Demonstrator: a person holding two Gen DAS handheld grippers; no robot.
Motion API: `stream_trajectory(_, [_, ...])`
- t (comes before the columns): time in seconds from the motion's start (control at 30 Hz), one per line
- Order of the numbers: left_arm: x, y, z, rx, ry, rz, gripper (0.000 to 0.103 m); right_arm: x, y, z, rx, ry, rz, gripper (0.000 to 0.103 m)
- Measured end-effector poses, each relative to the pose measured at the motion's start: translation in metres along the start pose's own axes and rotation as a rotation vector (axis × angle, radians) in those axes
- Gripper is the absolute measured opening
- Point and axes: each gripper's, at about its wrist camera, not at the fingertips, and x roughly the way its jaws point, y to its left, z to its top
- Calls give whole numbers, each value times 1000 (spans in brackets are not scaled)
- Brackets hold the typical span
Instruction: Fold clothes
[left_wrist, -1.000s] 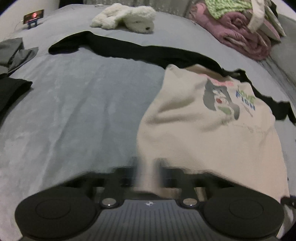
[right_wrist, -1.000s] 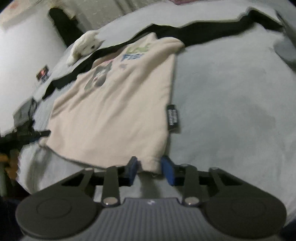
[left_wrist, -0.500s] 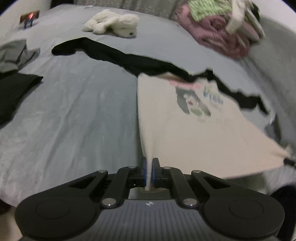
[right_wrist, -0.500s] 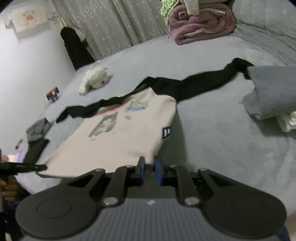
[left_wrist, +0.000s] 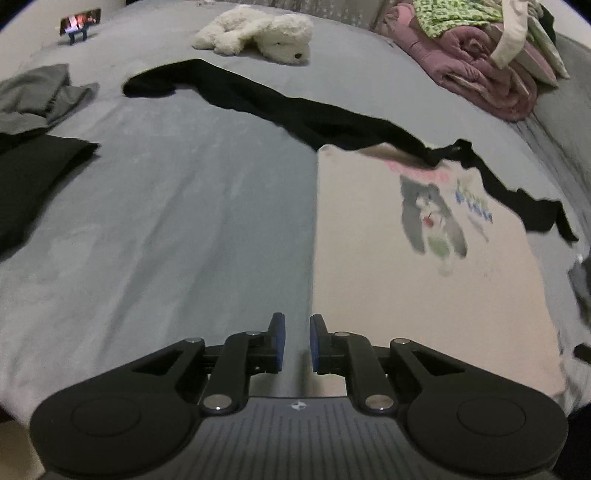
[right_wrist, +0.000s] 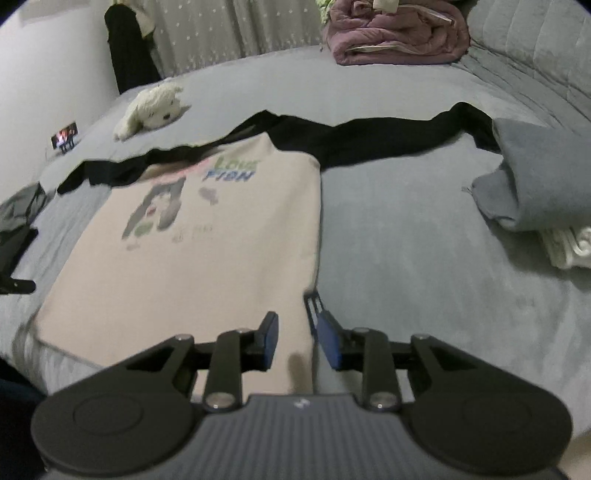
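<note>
Let go of the cream shirt by both the left tongs and right tongs, now parted and empty, so flat on the bed, picture up, ready for folding.

The left wrist view sits low at the near bed edge, beside the cream T-shirt's left border, facing the far bedding. The right wrist view sits equally low at the shirt's right border. Both share the shirt, black garment and plush dog
</note>
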Motion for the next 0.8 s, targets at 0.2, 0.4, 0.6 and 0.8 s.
stream_trajectory(0.2, [39, -34, 23, 58, -22, -2, 13, 36, 30, 16, -90, 15, 45, 26])
stream_trajectory(0.4, [74, -52, 39, 108, -59, 7, 13, 72, 58, 30, -161, 17, 48, 26])
stream_trajectory(0.6, [85, -59, 41, 142, -101, 43, 13, 109, 80, 43, -234, 27, 47, 28])
stream_trajectory(0.8, [90, -61, 53, 164, -118, 76, 15, 135, 104, 69, -303, 4, 43, 29])
